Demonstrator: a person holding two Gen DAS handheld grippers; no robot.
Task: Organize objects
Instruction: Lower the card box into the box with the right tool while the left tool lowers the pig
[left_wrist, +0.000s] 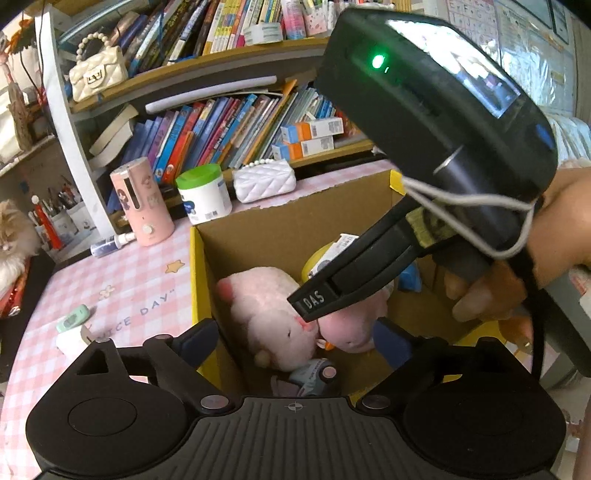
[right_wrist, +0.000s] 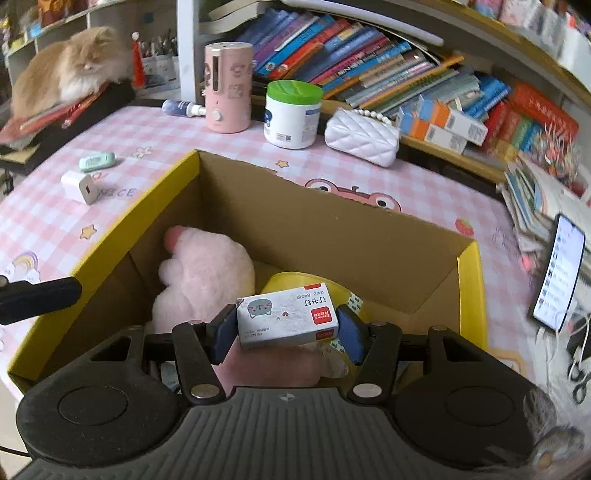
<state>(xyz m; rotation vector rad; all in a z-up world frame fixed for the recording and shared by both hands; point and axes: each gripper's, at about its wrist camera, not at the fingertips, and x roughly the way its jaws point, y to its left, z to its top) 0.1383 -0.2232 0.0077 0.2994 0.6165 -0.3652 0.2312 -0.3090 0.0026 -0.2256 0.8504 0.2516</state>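
Observation:
An open cardboard box (right_wrist: 140, 218) with a yellow rim stands on the pink checked tablecloth. Inside lie a pink plush toy (right_wrist: 207, 273), a yellow round thing (right_wrist: 295, 280) and a small grey toy (left_wrist: 314, 373). My right gripper (right_wrist: 288, 332) is shut on a small white staple box (right_wrist: 288, 317) and holds it over the cardboard box's inside. In the left wrist view the same right gripper (left_wrist: 325, 295) reaches in from the right above the plush toy (left_wrist: 269, 310). My left gripper (left_wrist: 295, 339) stands open over the near rim (left_wrist: 197, 266), its fingers touching nothing.
Behind the box stand a pink humidifier (right_wrist: 227, 88), a green-lidded white jar (right_wrist: 291, 114) and a white quilted purse (right_wrist: 362, 136). A white charger (right_wrist: 79, 186) and a mint case (right_wrist: 96, 161) lie at left. A cat (right_wrist: 70, 70) rests far left; a lit phone (right_wrist: 559, 273) at right.

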